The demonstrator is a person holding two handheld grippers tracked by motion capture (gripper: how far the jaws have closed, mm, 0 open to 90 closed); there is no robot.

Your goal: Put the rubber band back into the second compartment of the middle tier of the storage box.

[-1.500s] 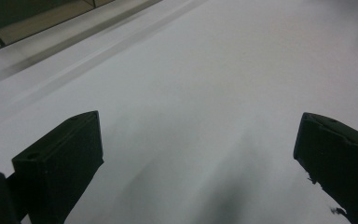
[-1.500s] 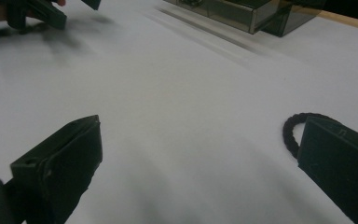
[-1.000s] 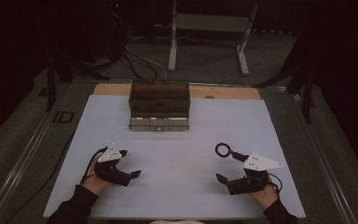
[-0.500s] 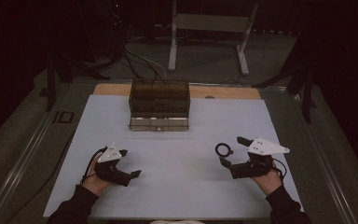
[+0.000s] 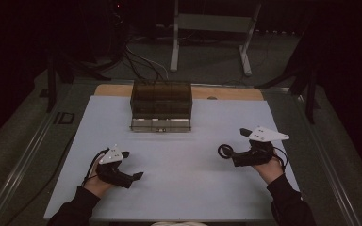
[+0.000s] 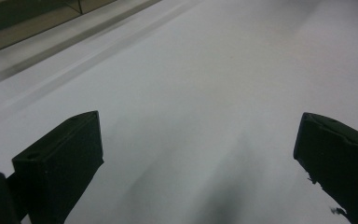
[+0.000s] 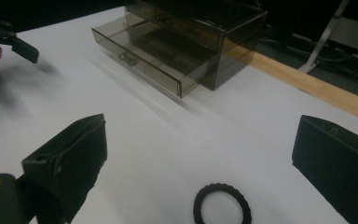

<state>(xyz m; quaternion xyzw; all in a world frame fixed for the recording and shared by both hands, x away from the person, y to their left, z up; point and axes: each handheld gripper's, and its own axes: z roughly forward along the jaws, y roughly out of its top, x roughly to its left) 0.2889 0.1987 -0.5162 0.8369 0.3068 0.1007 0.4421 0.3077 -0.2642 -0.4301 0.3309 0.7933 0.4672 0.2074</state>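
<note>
Black ring (image 7: 222,205): flat on white mat (image 5: 184,188), between right gripper (image 5: 229,155) jaws, spread wide.
Left gripper (image 5: 132,165): jaws apart, holding nothing.
Drawer box (image 5: 160,105): bottom drawer (image 7: 140,58) pulled out, well beyond.

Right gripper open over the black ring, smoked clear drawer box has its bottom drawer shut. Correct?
Not quite. The bottom drawer of the smoked clear plastic drawer box is pulled out, as the right gripper view shows. The right gripper is open, with the black ridged ring between its jaws.
</note>
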